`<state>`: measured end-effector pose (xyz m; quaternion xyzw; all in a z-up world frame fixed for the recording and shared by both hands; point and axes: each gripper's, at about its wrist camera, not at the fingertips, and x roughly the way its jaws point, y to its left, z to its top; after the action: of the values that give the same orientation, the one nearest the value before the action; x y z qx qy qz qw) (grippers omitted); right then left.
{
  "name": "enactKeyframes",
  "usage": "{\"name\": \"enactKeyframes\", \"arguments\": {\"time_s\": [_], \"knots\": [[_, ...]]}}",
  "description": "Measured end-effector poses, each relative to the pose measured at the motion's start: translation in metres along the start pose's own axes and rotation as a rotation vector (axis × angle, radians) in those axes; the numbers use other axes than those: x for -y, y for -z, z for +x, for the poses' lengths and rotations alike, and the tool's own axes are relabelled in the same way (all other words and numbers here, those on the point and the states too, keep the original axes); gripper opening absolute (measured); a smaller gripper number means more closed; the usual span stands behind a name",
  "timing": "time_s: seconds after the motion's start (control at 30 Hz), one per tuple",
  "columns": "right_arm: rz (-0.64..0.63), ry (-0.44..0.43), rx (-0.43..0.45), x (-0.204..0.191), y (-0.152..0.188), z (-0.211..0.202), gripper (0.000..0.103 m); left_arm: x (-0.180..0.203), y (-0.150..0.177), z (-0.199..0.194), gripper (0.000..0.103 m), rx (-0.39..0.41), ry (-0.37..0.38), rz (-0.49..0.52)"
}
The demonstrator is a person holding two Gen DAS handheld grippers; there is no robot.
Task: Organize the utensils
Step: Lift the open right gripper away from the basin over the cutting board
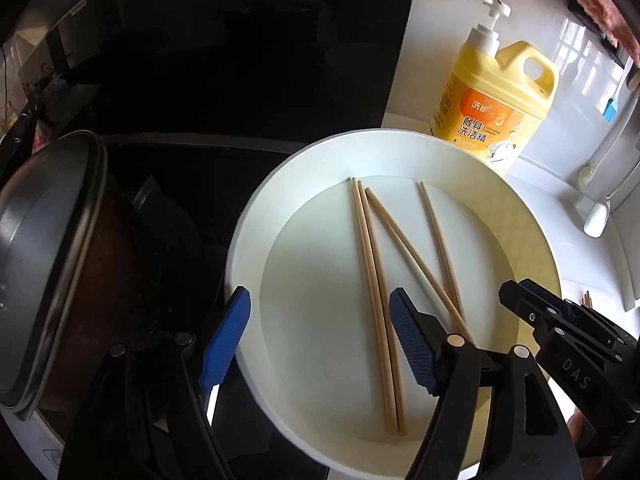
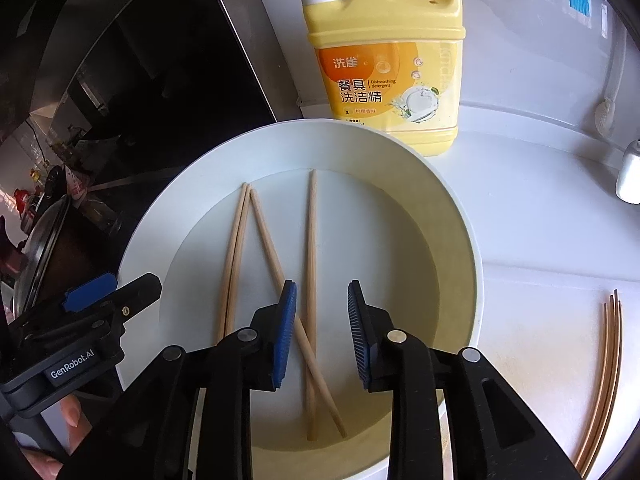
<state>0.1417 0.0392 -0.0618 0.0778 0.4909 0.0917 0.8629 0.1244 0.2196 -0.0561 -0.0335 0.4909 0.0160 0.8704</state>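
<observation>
Several wooden chopsticks (image 1: 374,292) lie in a white round basin (image 1: 248,248); they also show in the right wrist view (image 2: 310,280) inside the basin (image 2: 460,216). My left gripper (image 1: 320,344) is open over the basin's near left part, its right pad beside the paired chopsticks. My right gripper (image 2: 322,332) is open, low over the basin, straddling two crossing chopsticks. The right gripper also shows at the right edge of the left wrist view (image 1: 532,308). Several more chopsticks (image 2: 604,376) lie on the white counter to the right of the basin.
A yellow dish detergent jug (image 2: 388,60) with a pump stands just behind the basin. A dark wok with a metal lid (image 1: 48,260) sits on the black stove to the left. A white faucet (image 1: 600,208) is at the right.
</observation>
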Motion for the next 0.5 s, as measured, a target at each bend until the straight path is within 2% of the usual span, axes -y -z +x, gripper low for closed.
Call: {"name": "enactKeyframes", "arguments": {"time_s": [0.07, 0.5], "knots": [[-0.003, -0.002, 0.014, -0.003, 0.002, -0.006, 0.033, -0.002, 0.001, -0.006, 0.072, 0.006, -0.008, 0.003], [-0.039, 0.001, 0.049, -0.02, 0.025, -0.038, 0.046, -0.008, 0.015, -0.04, 0.081, 0.036, 0.004, 0.032]]}}
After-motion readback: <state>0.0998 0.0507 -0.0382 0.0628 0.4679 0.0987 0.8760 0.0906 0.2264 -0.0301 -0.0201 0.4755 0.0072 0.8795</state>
